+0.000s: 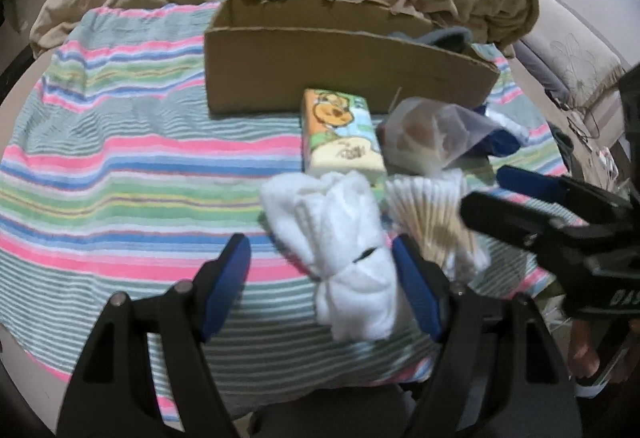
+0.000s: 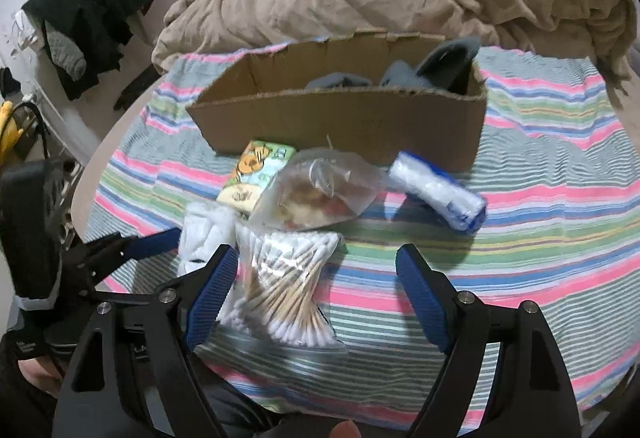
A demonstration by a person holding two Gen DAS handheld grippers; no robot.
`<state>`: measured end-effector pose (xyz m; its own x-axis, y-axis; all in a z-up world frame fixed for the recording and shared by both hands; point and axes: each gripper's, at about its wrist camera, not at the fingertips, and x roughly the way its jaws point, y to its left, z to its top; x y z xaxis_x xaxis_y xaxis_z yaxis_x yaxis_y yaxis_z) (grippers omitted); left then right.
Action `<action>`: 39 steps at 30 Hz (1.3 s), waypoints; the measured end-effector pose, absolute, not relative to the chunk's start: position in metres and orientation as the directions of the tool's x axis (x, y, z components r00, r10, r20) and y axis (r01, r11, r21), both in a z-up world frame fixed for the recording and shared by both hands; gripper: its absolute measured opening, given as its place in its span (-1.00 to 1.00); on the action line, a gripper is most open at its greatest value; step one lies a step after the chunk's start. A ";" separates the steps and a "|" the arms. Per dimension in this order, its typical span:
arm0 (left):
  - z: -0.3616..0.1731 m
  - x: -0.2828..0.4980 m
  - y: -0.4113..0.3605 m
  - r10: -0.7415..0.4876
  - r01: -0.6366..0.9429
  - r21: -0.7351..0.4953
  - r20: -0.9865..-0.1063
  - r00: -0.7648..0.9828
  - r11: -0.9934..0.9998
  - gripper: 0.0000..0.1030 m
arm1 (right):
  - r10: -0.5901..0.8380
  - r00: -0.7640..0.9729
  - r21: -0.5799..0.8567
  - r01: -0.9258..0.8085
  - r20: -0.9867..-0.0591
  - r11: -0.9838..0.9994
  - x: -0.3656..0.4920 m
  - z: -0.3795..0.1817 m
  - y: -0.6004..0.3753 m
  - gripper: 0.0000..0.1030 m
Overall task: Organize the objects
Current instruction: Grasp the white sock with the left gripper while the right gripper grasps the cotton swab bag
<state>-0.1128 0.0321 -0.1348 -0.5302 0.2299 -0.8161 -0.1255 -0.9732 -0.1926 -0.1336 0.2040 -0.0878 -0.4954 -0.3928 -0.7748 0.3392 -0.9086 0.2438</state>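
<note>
White sock bundle [image 1: 352, 262] soft, light—left gripper [image 1: 320, 278] jaws open astride it, grab mid-roll; right gripper [image 2: 316, 298] jaws wide, empty over slippery swab bag [image 2: 284, 286].

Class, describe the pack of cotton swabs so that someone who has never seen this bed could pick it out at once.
Start at the open cardboard box on the striped towel; a cluster of small items lies before it. The pack of cotton swabs is the nearest of these, beside the white rolled cloth. Only it shows thin wooden sticks with white tips through clear wrapping.
</note>
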 end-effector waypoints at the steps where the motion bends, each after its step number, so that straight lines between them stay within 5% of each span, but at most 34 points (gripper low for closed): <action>1: -0.135 -0.112 0.032 0.233 -0.127 -0.195 -0.815 -0.530 -0.972 0.42 | -0.396 -0.488 0.246 0.343 -0.778 -0.907 -0.134 -0.090 0.203 0.64; 11: -0.133 -0.106 0.032 0.304 -0.170 -0.252 -0.802 -0.514 -0.953 -0.12 | -0.434 -0.437 0.289 0.360 -0.788 -0.887 -0.138 -0.103 0.198 0.52; 13: -0.132 -0.104 0.033 0.306 -0.177 -0.251 -0.798 -0.518 -0.952 -0.15 | -0.441 -0.429 0.295 0.365 -0.789 -0.883 -0.139 -0.105 0.197 0.45; 18: -0.128 -0.100 0.033 0.309 -0.188 -0.247 -0.790 -0.530 -0.951 -0.20 | -0.490 -0.388 0.343 0.389 -0.781 -0.855 -0.140 -0.109 0.194 -0.08; 39: -0.079 -0.066 0.002 0.291 -0.135 -0.268 -0.716 -0.635 -0.954 -0.22 | -0.448 -0.505 0.238 0.427 -0.738 -0.872 -0.109 -0.060 0.191 -0.32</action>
